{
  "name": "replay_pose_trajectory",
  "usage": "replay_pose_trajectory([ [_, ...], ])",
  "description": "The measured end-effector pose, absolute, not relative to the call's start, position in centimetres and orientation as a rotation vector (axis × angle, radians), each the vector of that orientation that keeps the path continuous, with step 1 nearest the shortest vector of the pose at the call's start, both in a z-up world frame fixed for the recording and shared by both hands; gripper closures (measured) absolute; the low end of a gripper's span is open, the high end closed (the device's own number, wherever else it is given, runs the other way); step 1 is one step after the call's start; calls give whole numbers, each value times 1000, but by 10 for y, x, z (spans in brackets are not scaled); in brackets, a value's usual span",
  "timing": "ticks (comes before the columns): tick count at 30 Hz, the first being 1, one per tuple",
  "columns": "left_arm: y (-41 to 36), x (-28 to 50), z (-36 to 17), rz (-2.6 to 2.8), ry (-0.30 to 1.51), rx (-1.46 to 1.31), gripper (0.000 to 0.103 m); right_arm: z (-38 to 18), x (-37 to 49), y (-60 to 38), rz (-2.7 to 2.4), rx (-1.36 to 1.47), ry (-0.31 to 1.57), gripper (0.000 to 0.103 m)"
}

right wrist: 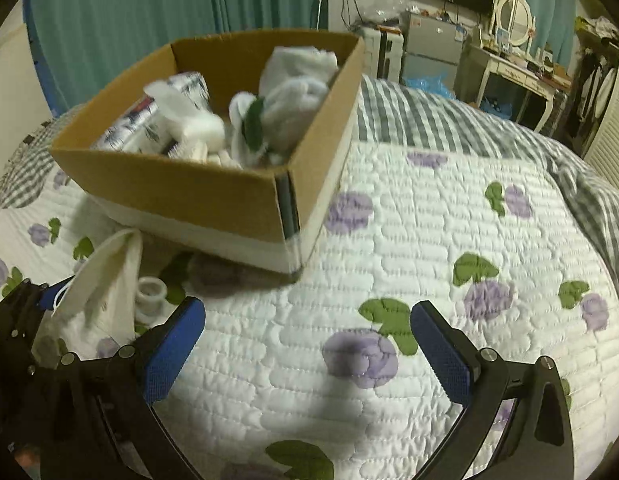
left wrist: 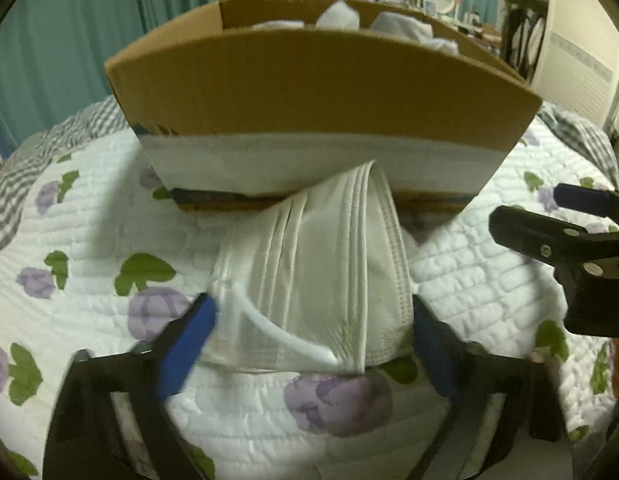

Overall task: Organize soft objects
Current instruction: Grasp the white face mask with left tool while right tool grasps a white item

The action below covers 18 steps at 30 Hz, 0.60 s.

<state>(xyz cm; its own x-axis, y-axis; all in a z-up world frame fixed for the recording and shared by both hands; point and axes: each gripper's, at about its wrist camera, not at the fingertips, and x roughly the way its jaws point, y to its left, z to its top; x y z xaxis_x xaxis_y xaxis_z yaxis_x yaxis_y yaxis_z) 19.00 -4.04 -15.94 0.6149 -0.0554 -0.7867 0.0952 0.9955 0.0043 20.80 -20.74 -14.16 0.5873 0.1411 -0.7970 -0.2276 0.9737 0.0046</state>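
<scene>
A white pleated face mask (left wrist: 317,280) sits between my left gripper's (left wrist: 313,340) blue pads, which touch both its sides; its tip rises toward the cardboard box (left wrist: 309,92). The mask also shows at the left of the right wrist view (right wrist: 105,280), beside the left gripper (right wrist: 25,312). The box (right wrist: 181,188) holds white cloths (right wrist: 297,92) and several soft packs (right wrist: 161,120). My right gripper (right wrist: 307,344) is open and empty above the quilt, to the right of the mask; it shows at the right edge of the left wrist view (left wrist: 557,220).
A white quilt with purple flowers (right wrist: 429,240) covers the bed, with a grey checked blanket (right wrist: 429,120) behind. A small white roll (right wrist: 151,292) lies near the box. Teal curtains, a dresser with mirror (right wrist: 513,12) and a small fridge stand beyond.
</scene>
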Motion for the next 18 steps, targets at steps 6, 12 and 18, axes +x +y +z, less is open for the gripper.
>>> replay_pose_trajectory([
  [6, -31, 188, -160, -112, 931, 18, 61, -146, 203, -209, 205, -94, 922, 0],
  [12, -20, 169, -136, -162, 887, -6, 94, -140, 190, -204, 211, -101, 898, 0],
  [18, -9, 160, -116, -147, 843, -5, 98, -128, 175, -183, 241, -140, 877, 0],
])
